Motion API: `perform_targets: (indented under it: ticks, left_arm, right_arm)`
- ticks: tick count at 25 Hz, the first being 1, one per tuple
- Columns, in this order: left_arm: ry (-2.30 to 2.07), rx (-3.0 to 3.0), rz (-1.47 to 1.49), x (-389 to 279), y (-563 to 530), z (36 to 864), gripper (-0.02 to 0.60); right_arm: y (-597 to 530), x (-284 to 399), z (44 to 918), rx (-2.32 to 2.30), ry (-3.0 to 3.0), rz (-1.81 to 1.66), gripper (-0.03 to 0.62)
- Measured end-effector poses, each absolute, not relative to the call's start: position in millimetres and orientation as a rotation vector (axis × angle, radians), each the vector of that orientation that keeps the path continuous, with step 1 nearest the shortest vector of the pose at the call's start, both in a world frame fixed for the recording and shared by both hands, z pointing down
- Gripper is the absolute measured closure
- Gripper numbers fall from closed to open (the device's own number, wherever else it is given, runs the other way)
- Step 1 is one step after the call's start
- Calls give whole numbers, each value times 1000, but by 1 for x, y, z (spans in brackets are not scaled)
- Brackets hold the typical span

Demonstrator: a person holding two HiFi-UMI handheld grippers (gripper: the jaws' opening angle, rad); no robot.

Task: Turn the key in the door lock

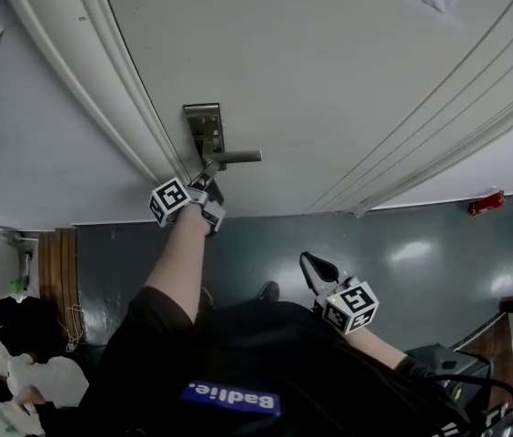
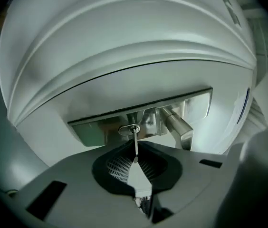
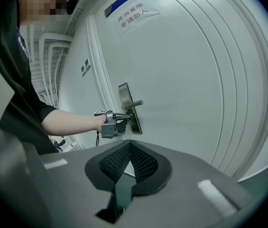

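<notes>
And the left gripper [image 2: 135, 162] is nipped onto the key [image 2: 135, 146], which sticks straight out of the lock [image 2: 129, 129] dead ahead, in line with the jaws (right gripper [image 3: 130, 145], closed on nothing, hangs well back).

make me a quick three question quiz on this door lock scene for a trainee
1. Which tongs are clamped on the key?
2. True or false: the right tongs are holding the handle.
3. In the right gripper view the key sits: A above the handle, B below the handle, C level with the handle.
Key: 1 the left tongs; 2 false, they are shut and empty; 3 B.
</notes>
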State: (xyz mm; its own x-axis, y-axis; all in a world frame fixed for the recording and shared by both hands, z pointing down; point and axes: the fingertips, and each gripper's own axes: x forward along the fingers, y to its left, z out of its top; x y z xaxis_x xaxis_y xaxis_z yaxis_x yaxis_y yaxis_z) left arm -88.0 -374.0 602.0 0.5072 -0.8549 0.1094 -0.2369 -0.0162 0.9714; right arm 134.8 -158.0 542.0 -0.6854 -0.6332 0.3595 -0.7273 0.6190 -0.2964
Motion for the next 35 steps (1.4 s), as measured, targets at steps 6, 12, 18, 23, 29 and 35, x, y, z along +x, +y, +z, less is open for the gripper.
perform_targets:
  ticks: [6, 12, 18, 23, 29, 35]
  left_arm:
    - [-786, 1461, -756, -87, -374, 601, 554]
    - [-703, 1433, -765, -87, -374, 605, 552]
    - [-782, 1534, -665, -88, -373, 602, 549]
    - [-876, 1633, -530, -88, -353, 601, 509]
    - [-1020, 1813, -406, -84, -303, 573, 503]
    - [-1195, 2104, -244, -88, -242, 524, 503]
  right_arm:
    - [-155, 127, 544, 1128, -2603, 659, 592]
    - [-151, 121, 546, 1146, -2586, 690, 592]
    - [-149, 112, 542, 1114, -2610, 648, 592]
    - [-148, 112, 544, 1066, -2643, 664, 592]
    - [-141, 104, 556, 916, -2700, 709, 592]
    - [-130, 88, 552, 863, -2740, 698, 592]
